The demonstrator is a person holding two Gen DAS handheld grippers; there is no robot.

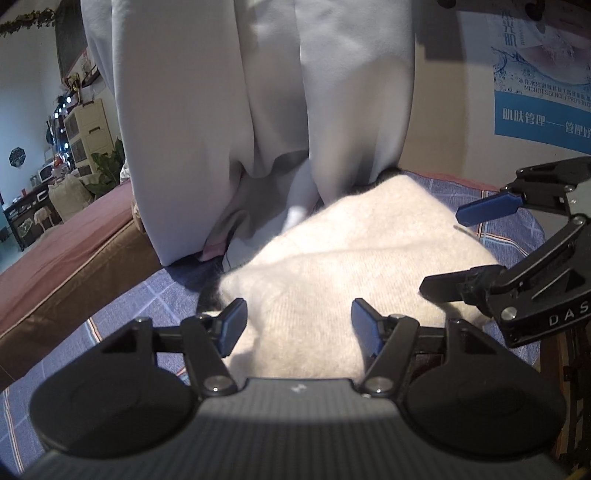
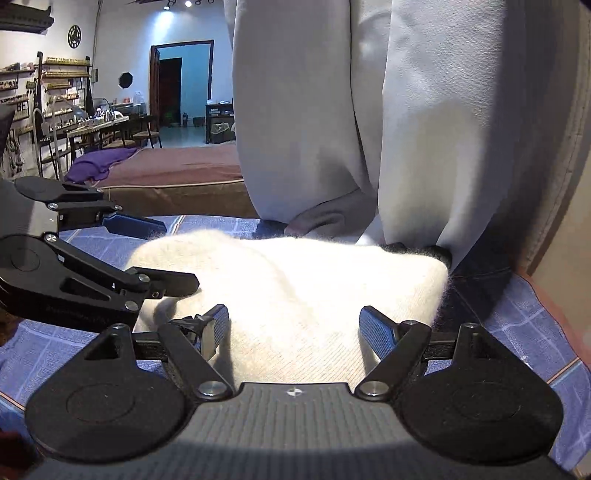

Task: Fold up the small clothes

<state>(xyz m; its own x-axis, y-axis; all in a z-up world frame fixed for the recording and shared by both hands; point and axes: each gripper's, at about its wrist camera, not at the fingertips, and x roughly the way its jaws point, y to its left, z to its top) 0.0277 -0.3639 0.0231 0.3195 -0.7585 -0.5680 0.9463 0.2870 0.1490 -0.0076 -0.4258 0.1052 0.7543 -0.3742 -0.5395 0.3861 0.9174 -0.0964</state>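
Knit [image 1: 325, 266] sits folded on the checked sheet [image 1: 147, 306], against grey trousers [image 1: 258, 92]. Left gripper [image 1: 299, 321] and right gripper [image 2: 293, 328] both hover agape, empty. Risk: a finger snags the fuzzy edge, possibly undoing the fold.

Large open room, half shop or café, half living space. Skincare poster [image 1: 543, 70] with Chinese text on wall. Wall shelves [image 2: 64, 74] crowded with small goods, wooden tables and chairs [image 2: 110, 131], wall clock [image 2: 74, 36], ceiling spotlights [image 2: 177, 4]. Cream drawer cabinet [image 1: 90, 129], microwave [image 1: 46, 171], potted plant [image 1: 107, 166]. Brown-covered mattress [image 2: 177, 173], open doorway [image 2: 181, 85].
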